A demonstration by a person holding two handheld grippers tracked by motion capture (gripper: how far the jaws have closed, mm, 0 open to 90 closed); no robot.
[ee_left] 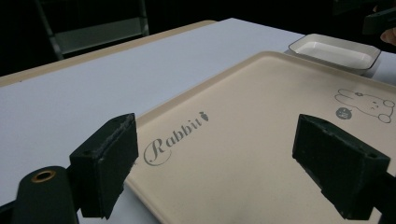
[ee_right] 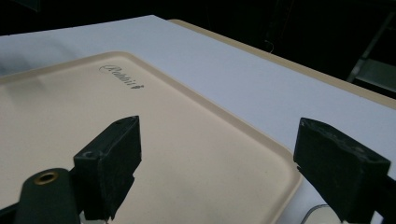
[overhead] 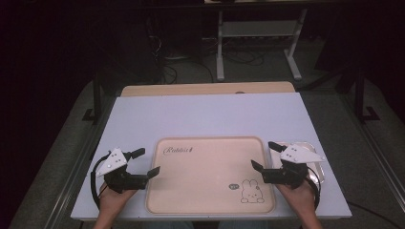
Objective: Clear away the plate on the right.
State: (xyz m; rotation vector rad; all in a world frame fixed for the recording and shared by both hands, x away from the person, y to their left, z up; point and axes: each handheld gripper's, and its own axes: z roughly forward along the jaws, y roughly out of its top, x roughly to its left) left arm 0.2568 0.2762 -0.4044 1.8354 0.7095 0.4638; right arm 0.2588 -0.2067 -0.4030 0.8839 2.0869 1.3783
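A beige tray (overhead: 205,167) with "Rabbit" lettering and a small rabbit drawing lies at the table's near middle, with nothing on it. My left gripper (overhead: 145,162) hovers at the tray's left edge, open, nothing between its jaws. In the left gripper view the tray (ee_left: 261,140) stretches ahead of my left gripper (ee_left: 224,172). My right gripper (overhead: 267,155) stands at the tray's right edge, open and empty, above a small white dish (overhead: 317,167). The right gripper view looks across the tray (ee_right: 140,140) between the wide-apart jaws of my right gripper (ee_right: 224,172).
The white dish (ee_left: 334,51) sits just right of the tray, partly under my right hand. The white tabletop (overhead: 205,114) extends far beyond the tray to a wooden strip (overhead: 205,88). Dark floor, cables and a metal stand (overhead: 258,38) lie behind.
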